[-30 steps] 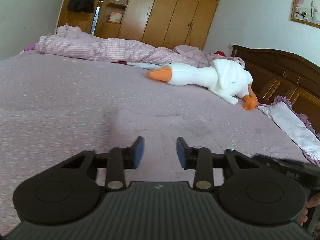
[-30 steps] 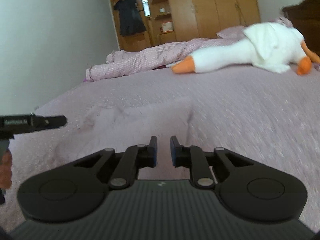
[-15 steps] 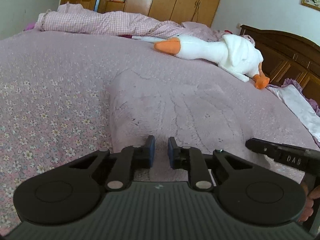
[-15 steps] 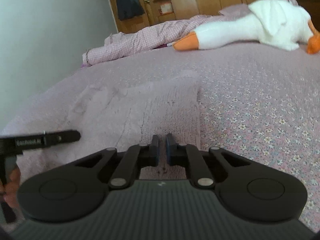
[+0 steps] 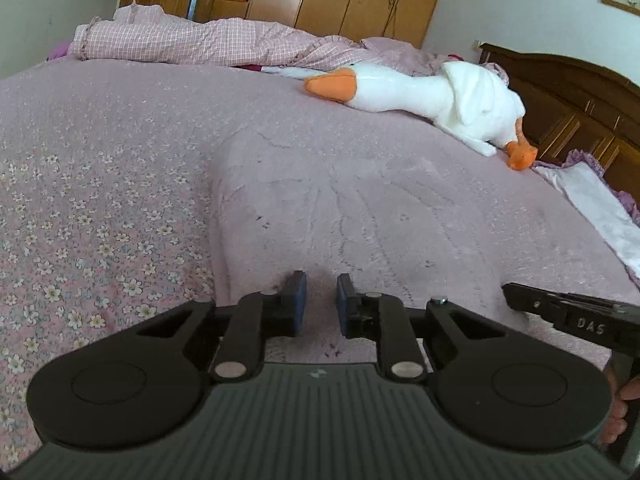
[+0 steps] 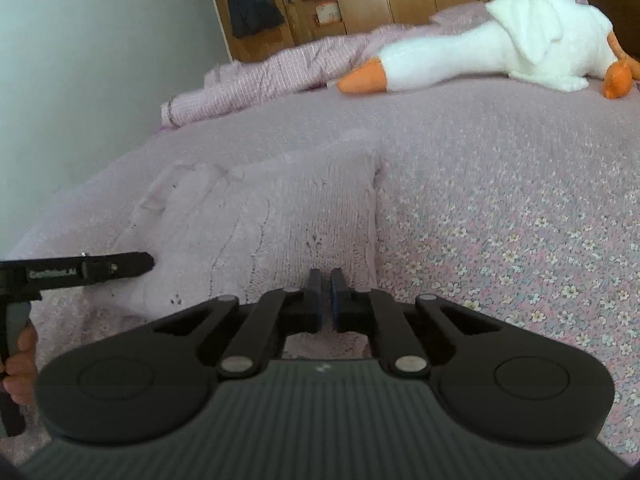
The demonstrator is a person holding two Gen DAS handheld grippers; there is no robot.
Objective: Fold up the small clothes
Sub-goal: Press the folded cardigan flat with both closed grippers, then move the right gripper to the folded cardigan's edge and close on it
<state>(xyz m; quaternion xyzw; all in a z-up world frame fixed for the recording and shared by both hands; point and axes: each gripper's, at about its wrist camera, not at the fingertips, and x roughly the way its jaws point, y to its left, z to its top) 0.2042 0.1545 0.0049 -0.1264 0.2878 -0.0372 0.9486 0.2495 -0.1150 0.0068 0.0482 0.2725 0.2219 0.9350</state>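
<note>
Pink knit garment [image 5: 360, 216] lies flat on bed [image 5: 100, 200] just ahead of both tongs; left tongs [image 5: 321, 304] slightly open, empty, right tongs [image 6: 325, 300] nearly closed, can't tell if pinching hem; I judge folding barely begun

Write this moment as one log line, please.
left gripper: open, at sweater hem | right gripper: nearly shut, at hem | sweater flat on bed

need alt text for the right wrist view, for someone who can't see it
The right gripper, its fingers nearly closed, sits at the near edge of a pale pink knitted garment lying flat on a floral bedspread. The left gripper reaches in from the left side. A white toy goose and a rumpled checked quilt lie further back.
</note>
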